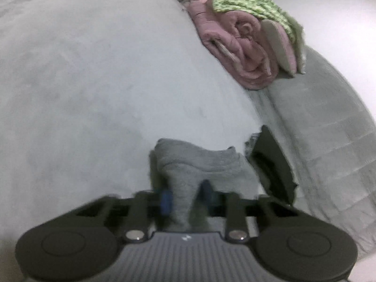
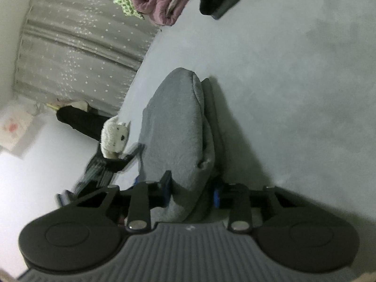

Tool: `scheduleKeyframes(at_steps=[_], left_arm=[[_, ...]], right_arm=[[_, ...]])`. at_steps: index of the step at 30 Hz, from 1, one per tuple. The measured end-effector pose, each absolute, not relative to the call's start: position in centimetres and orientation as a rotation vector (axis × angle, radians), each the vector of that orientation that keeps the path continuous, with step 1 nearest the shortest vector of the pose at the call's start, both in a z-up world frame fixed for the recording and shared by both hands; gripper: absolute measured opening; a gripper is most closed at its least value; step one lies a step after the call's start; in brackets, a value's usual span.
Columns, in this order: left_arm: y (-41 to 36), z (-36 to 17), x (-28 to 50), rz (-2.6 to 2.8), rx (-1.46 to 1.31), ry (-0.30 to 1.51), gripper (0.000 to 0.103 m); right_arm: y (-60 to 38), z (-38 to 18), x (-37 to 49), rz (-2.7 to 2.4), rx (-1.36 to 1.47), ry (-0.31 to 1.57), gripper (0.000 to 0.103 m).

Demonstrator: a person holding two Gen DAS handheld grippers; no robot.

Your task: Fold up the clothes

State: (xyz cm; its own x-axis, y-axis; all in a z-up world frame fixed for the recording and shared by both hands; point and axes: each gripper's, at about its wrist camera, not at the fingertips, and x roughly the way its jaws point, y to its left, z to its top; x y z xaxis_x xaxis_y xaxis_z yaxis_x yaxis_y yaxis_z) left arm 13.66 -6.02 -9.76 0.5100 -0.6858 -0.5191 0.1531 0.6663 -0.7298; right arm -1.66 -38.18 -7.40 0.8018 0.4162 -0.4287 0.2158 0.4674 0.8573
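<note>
A grey fleece garment (image 1: 199,162) lies bunched on the pale bed sheet (image 1: 94,82). My left gripper (image 1: 185,199) is shut on a narrow pinch of its near edge, with the cloth squeezed between the blue pads. In the right wrist view the same grey garment (image 2: 174,122) stands up in a thick fold. My right gripper (image 2: 191,192) is shut on its near end, and the fold fills the gap between the pads. The left gripper (image 2: 105,169) also shows there, blurred, beside the garment under a white fluffy sleeve (image 2: 115,136).
A rolled pink quilt (image 1: 239,47) with a green patterned cloth (image 1: 246,0) on it lies at the far end of the bed. A black object (image 1: 270,164) sits just right of the garment. A grey starred curtain (image 2: 77,47) hangs beyond the bed's edge.
</note>
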Motion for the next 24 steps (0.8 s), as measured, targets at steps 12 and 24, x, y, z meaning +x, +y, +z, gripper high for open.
scheduleKeyframes(at_steps=[12,24], left_arm=[[-9.0,-5.6,7.3,-0.619,-0.551,0.888,0.010],[-9.1,-5.8,8.7,-0.650,-0.430,0.928,0.066]], right_arm=[[-45.6,-4.2,-1.9,0.049,1.161,0.554,0.029],[-47.7,-6.1,-2.6,-0.071,1.272,0.633,0.052]])
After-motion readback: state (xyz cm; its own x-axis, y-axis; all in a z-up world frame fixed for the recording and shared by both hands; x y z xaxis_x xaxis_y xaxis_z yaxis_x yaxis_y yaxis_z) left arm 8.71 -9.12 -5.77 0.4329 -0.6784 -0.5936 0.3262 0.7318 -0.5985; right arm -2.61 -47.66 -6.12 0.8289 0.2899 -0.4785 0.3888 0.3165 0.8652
